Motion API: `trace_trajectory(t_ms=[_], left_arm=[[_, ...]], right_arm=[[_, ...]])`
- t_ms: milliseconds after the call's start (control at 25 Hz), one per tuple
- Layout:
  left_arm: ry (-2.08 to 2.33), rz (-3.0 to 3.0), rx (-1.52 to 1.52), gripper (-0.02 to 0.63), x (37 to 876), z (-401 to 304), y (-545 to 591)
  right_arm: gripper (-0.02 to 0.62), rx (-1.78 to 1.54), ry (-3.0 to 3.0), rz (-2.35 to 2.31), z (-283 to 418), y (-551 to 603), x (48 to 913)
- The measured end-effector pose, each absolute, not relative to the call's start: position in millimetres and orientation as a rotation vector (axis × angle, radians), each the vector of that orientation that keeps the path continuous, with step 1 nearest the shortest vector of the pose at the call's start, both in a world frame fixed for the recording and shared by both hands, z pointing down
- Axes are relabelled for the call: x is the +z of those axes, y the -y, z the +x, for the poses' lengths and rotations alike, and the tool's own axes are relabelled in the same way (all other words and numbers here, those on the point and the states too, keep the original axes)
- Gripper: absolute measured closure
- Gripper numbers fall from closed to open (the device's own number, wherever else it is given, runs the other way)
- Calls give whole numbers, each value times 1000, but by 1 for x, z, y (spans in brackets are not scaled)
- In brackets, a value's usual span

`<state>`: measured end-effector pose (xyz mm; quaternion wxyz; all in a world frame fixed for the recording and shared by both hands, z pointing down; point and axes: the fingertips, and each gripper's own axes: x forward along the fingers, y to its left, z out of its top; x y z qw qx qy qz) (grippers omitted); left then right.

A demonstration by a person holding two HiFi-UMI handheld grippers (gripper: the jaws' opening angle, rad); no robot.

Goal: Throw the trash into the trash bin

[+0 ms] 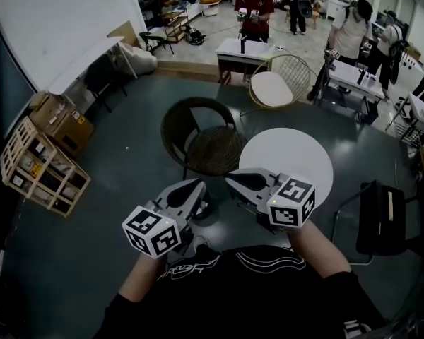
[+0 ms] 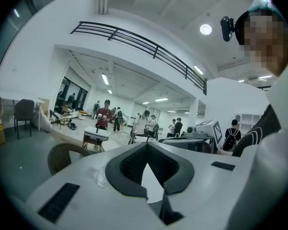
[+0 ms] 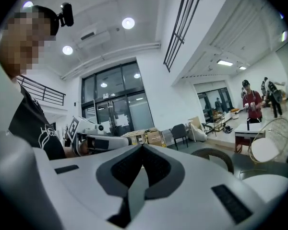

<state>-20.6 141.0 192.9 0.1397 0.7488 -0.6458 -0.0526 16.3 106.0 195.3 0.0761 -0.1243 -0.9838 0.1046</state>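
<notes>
Both grippers are held up level in front of the person's chest, side by side. My left gripper [image 1: 199, 183] is shut, its dark pads meeting at the tip [image 2: 146, 144], with nothing between them. My right gripper [image 1: 229, 179] is shut too and holds nothing [image 3: 142, 146]. Each shows in the other's view: the right gripper [image 2: 207, 128] and the left gripper [image 3: 93, 137]. I can make out no trash and no trash bin in any view.
A round white table [image 1: 297, 147] stands just ahead on the right, a dark wicker chair [image 1: 198, 141] ahead, a white-cushioned wire chair [image 1: 277, 85] beyond. A black chair [image 1: 381, 217] is at the right, a wooden crate [image 1: 41, 168] and cardboard boxes [image 1: 62, 122] at the left. Several people stand at desks at the back.
</notes>
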Motion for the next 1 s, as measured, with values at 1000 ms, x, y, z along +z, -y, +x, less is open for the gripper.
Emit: trace_trajectory(t_ms=[1000], left_arm=[[1912, 2150, -199, 601, 181, -20, -171]], right_arm=[[561, 337, 2987, -369, 9, -132, 190]])
